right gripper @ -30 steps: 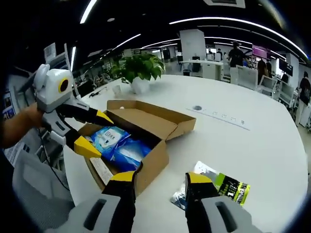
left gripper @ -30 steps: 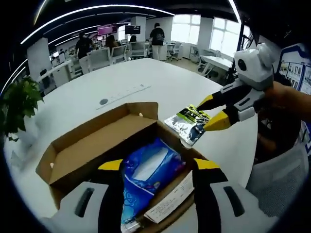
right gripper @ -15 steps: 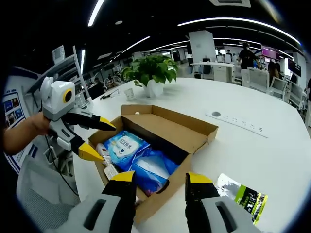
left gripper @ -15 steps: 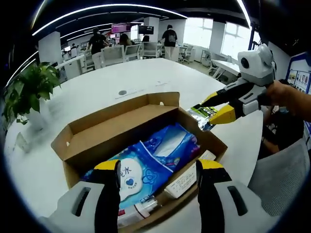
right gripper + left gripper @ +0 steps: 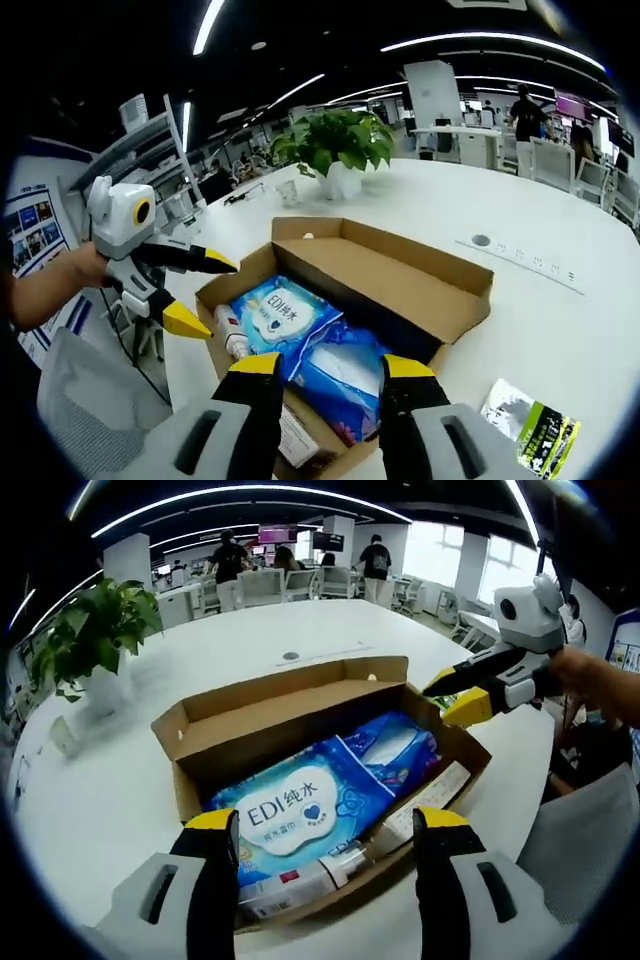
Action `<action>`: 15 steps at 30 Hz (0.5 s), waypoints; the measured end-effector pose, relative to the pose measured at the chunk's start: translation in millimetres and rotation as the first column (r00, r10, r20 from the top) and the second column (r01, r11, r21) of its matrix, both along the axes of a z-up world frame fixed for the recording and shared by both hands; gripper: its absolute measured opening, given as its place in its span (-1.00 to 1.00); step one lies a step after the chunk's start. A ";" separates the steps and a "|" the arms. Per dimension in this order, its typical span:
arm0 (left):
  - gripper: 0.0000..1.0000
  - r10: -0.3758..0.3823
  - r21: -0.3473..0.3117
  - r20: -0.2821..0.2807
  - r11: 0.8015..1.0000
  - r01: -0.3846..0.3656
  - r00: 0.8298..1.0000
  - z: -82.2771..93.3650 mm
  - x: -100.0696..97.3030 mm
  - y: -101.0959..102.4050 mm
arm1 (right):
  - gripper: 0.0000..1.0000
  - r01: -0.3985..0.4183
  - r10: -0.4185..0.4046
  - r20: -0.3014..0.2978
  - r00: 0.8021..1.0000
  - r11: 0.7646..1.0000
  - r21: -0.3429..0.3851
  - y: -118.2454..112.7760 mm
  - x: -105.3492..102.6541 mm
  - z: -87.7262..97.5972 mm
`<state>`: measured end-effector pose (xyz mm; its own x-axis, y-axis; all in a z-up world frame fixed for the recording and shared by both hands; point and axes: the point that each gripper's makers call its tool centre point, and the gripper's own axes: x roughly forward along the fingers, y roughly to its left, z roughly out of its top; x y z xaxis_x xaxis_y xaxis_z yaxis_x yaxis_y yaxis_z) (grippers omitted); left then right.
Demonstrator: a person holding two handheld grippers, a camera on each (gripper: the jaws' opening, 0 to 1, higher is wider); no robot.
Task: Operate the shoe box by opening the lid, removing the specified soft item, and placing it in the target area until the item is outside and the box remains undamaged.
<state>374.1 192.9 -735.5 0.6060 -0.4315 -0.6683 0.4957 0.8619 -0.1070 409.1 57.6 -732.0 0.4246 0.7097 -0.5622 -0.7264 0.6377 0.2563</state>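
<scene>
Brown cardboard shoe box (image 5: 300, 705) holds blue-and-white wipes packs (image 5: 300, 805); yellow-tipped claws.

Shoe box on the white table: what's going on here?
A person is working over the open shoe box with a hand-held gripper in each hand. The lid is folded back. Inside lie a blue EDI wipes pack, a second blue pack, a small tube and a paper slip. The left hand-held gripper and right hand-held gripper both hang open at opposite ends of the box, holding nothing. A green-and-black foil pouch already lies on the table outside the box.
</scene>
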 end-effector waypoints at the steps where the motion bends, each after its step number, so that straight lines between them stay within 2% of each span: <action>1: 0.49 0.006 -0.003 0.001 1.000 -0.006 1.000 0.4 -0.7 1.7 | -0.33 -0.007 0.007 0.004 1.000 1.000 0.001 3.1 -0.1 0.0; 7: 0.53 0.034 -0.023 0.012 0.999 -0.034 0.999 5.0 -5.0 12.2 | -0.40 -0.043 0.043 0.003 0.999 0.999 0.004 22.7 0.8 -4.8; 15: 0.55 0.056 -0.024 0.023 0.998 -0.056 0.998 5.1 -7.7 25.2 | -0.44 -0.081 0.081 -0.028 0.996 0.997 0.002 47.5 0.3 -15.3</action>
